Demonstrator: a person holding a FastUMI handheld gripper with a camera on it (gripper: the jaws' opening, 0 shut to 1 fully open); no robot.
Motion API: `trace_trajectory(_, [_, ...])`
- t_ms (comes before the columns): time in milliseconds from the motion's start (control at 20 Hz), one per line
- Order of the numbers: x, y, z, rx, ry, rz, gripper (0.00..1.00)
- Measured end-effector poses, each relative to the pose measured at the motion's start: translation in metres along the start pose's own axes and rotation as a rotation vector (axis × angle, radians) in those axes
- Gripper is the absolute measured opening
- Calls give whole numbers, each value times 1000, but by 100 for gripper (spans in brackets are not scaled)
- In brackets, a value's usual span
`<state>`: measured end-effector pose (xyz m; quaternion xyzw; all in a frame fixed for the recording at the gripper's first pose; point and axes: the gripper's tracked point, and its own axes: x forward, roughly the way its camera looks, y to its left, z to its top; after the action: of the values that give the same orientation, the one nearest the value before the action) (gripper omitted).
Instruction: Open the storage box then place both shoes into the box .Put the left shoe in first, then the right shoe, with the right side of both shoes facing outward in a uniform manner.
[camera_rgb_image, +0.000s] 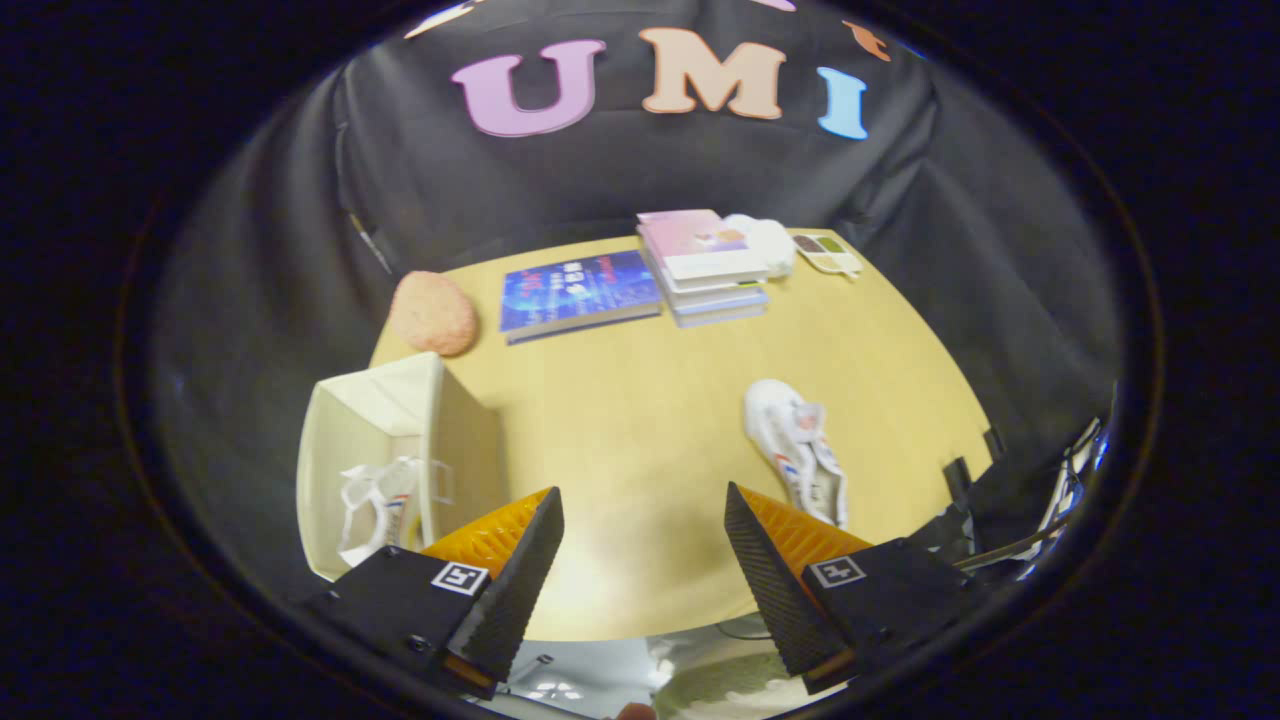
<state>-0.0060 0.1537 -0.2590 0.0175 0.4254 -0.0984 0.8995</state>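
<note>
Above the worktop, I am holding my tool wide and empty; the storage box is already holding one shoe. I am judging the second shoe, lying well apart from the box, needs grasping next.

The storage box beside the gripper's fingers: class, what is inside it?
One white shoe lies inside the open storage box. The box wall and one finger hide its lower end and the floor there. The gripper is open, holding nothing.
</note>
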Motion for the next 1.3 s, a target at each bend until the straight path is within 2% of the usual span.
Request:
trace_trajectory(250, [28,-92,-13,-29,52,-142,100])
trace_trajectory(500, [65,-153,-28,-70,131,-217,100])
trace_trajectory(850, [118,-186,-58,-186,269,-231,100])
trace_trajectory(1000, [134,-200,-52,-252,268,-261,97])
trace_trajectory(1300, [178,-200,-49,-276,261,-216,92])
